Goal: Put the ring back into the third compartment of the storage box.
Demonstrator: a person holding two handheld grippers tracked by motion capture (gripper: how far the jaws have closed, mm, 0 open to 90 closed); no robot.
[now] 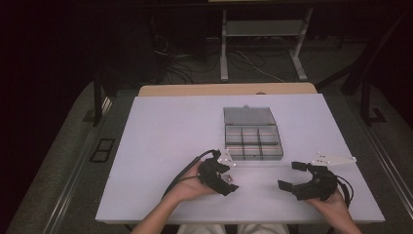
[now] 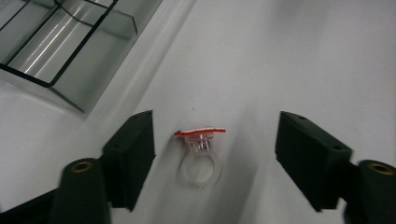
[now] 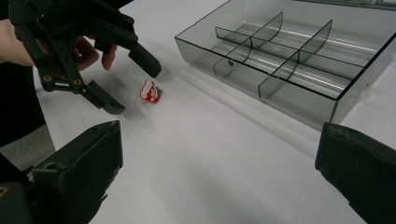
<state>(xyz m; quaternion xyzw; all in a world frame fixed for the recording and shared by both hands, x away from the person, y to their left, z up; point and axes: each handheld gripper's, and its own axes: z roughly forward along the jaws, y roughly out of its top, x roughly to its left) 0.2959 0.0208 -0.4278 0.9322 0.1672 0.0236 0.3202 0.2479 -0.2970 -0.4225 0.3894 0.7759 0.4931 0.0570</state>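
Observation:
A small clear plastic ring with a red and white top (image 2: 201, 158) lies on the white table (image 1: 160, 146). My left gripper (image 2: 215, 140) points down over it with the jaws apart, one pad on each side of the ring and neither touching it. In the right gripper view the ring (image 3: 150, 92) sits between the left gripper's (image 3: 135, 88) black fingers. In the high view the left gripper (image 1: 230, 181) is near the table's front middle. My right gripper (image 1: 290, 175) rests to the right of it, open, with nothing between its jaws (image 3: 224, 154).
A clear grey compartment box (image 1: 253, 141) stands just beyond the two grippers, its lid (image 1: 248, 116) folded open at the back. Its near wall (image 3: 261, 88) and dividers are close to the ring; a corner (image 2: 70, 46) shows at upper left. Floor cables and desk legs lie past the table.

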